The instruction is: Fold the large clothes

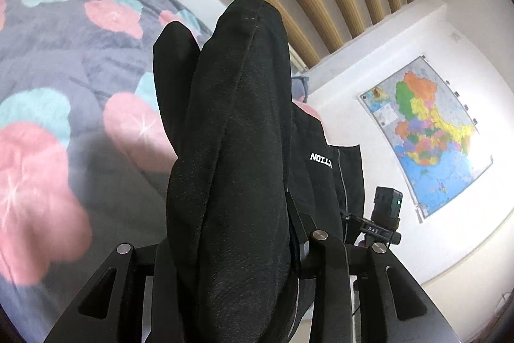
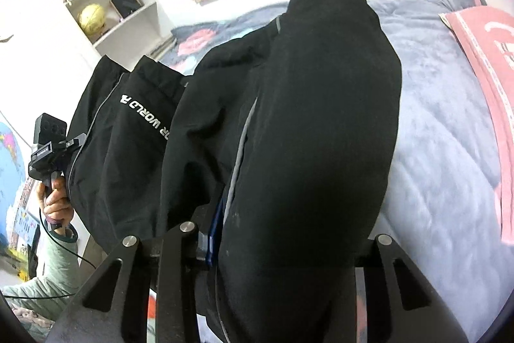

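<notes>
A large black garment [image 1: 237,134] with white lettering and grey piping hangs bunched in thick folds, lifted above the near part of the bed, draping leftward.

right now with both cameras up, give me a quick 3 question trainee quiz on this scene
1. True or false: the black garment lies flat on the bed.
2. What hangs on the wall in the left wrist view? A) clock B) map C) mirror
3. What colour is the floral quilt's background?

Key:
1. False; the left gripper and right gripper both hold it up.
2. B, the map.
3. Grey.
</notes>
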A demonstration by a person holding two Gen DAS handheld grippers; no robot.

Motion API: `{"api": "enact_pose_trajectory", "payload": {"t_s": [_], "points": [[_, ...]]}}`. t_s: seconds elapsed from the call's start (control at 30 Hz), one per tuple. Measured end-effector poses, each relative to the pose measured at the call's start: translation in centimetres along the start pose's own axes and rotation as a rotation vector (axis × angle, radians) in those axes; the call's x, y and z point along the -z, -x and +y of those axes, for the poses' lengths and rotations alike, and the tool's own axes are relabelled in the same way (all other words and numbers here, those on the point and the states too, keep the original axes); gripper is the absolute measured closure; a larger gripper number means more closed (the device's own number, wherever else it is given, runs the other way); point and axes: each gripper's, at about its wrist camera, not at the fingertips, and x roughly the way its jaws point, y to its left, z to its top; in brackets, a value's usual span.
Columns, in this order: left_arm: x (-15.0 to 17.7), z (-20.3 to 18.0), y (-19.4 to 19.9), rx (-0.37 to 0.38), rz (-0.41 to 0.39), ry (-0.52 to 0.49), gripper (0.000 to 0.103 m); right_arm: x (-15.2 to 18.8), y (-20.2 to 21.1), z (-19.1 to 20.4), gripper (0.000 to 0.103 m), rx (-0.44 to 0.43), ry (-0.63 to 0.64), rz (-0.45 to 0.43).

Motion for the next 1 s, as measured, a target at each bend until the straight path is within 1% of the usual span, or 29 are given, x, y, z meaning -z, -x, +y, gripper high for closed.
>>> {"api": "enact_pose_trajectory", "payload": {"t_s": [0.1, 0.2, 0.23, 0.27, 0.3, 0.33, 0.37, 0.4, 0.43, 0.47, 0.5, 0.53, 0.57, 0.6, 0.63, 0.67, 0.7, 0.73, 0.77, 0.8, 0.83, 0.87, 0.93, 0.97, 1.0], "points": [[1.9, 1.7, 0.1, -0.016, 0.020, 0.039, 0.065, 1.4, -1.3, -0.4, 0.061, 0.009, -0.019, 0.043], [3.6, 5.9, -1.9, -0.057, 0.059, 0.100, 0.064, 3.1, -4.2, -1.9, 0.062, 0.018, -0.075, 0.095], [3.9, 7.2, -2.8, -0.079, 0.072, 0.112, 0.061, 3.8, -5.8, -2.8, 0.062, 0.021, -0.112, 0.123], [4.5, 9.2, -3.7, -0.142, 0.084, 0.121, 0.058, 4.3, -6.9, -3.4, 0.061, 0.025, -0.138, 0.143], [4.9, 11.0, -4.0, -0.205, 0.083, 0.132, 0.055, 4.9, -8.2, -4.5, 0.060, 0.067, -0.166, 0.154], [5.3, 12.9, -4.0, -0.256, 0.083, 0.151, 0.051, 5.3, -8.8, -5.4, 0.057, 0.110, -0.180, 0.151], [5.8, 15.5, -3.9, -0.274, 0.088, 0.193, 0.046, 5.7, -9.5, -6.5, 0.053, 0.126, -0.214, 0.154], [6.2, 17.8, -3.6, -0.222, 0.083, 0.253, 0.044, 6.3, -10.0, -7.9, 0.047, 0.110, -0.273, 0.153], [6.6, 19.5, -2.8, -0.154, 0.071, 0.315, 0.043, 6.8, -10.1, -9.1, 0.035, 0.090, -0.325, 0.148], [6.8, 20.7, -1.9, -0.106, 0.055, 0.362, 0.043, 7.4, -10.0, -10.2, 0.029, 0.083, -0.377, 0.145], [7.0, 21.4, -0.7, -0.090, 0.027, 0.393, 0.043, 8.0, -9.6, -11.4, 0.029, 0.072, -0.405, 0.140], [6.8, 21.3, 0.7, -0.122, 0.001, 0.380, 0.043, 8.3, -9.0, -11.7, 0.029, 0.061, -0.417, 0.132], [6.5, 20.5, 1.9, -0.190, -0.018, 0.339, 0.043, 8.4, -8.5, -11.4, 0.029, 0.067, -0.417, 0.126], [6.2, 19.3, 2.7, -0.255, -0.029, 0.294, 0.043, 8.2, -7.7, -11.0, 0.029, 0.091, -0.404, 0.114], [5.7, 17.9, 3.3, -0.313, -0.035, 0.243, 0.043, 7.7, -7.1, -10.6, 0.029, 0.130, -0.385, 0.100], [5.1, 15.7, 3.8, -0.384, -0.046, 0.168, 0.044, 7.1, -6.3, -9.8, 0.029, 0.192, -0.345, 0.078], [4.8, 14.1, 4.1, -0.427, -0.055, 0.118, 0.044, 6.7, -5.2, -8.4, 0.029, 0.242, -0.299, 0.056], [4.5, 11.4, 4.2, -0.483, -0.071, 0.035, 0.044, 6.0, -4.3, -6.6, 0.029, 0.286, -0.248, 0.032], [4.3, 8.8, 4.0, -0.511, -0.089, -0.044, 0.044, 6.2, -2.9, -6.2, 0.029, 0.301, -0.217, 0.019], [4.0, 7.4, 3.8, -0.516, -0.096, -0.087, 0.043, 5.8, -2.2, -4.6, 0.028, 0.305, -0.171, 0.006], [3.8, 5.6, 3.2, -0.520, -0.092, -0.140, 0.043, 5.4, -2.2, -2.7, 0.028, 0.287, -0.131, 0.000], [3.8, 4.3, 2.3, -0.528, -0.078, -0.170, 0.042, 4.8, -3.2, -0.6, 0.026, 0.270, -0.103, 0.003], [4.2, 2.3, -0.4, -0.549, -0.013, -0.214, 0.040, 4.8, -4.3, 1.6, 0.025, 0.264, -0.061, 0.029], [4.7, 1.9, -2.2, -0.548, 0.034, -0.217, 0.040, 5.3, -5.3, 2.4, 0.025, 0.270, -0.046, 0.052], [5.1, 1.9, -3.4, -0.547, 0.064, -0.213, 0.040, 5.5, -6.6, 3.1, 0.025, 0.274, -0.039, 0.074]]}}
